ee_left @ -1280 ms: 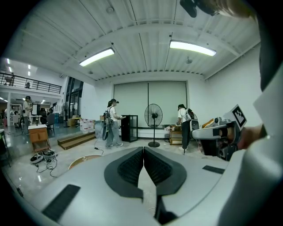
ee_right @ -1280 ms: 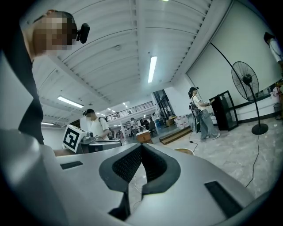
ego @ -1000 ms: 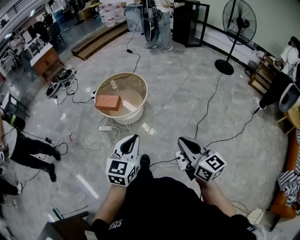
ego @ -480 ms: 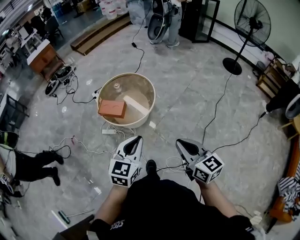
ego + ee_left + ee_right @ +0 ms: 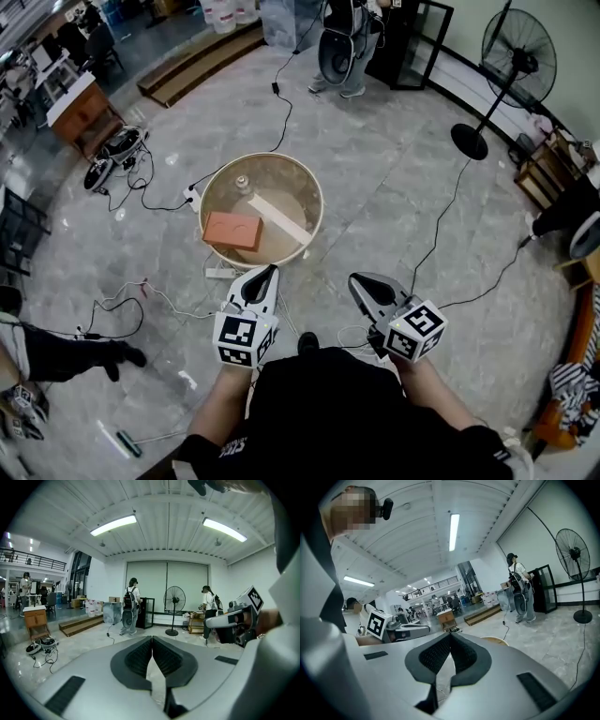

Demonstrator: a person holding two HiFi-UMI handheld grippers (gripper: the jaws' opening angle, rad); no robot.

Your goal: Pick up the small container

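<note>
Left tool (image 5: 271, 270) and right tool (image 5: 355, 279), closed and empty, have neared the tub (image 5: 315, 202) holding the small container (image 5: 243, 183); reaching comes next.

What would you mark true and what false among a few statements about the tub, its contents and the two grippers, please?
1. The round beige tub stands on the grey floor ahead of both grippers. True.
2. An orange brick-shaped block lies inside the tub. True.
3. The left gripper holds the small clear container. False: its fingers are shut on nothing, and the container sits at the tub's far side.
4. The right gripper has its fingers spread wide apart. False: they are shut, with nothing between them.
5. A pale flat plank lies in the tub beside the block. True.
</note>
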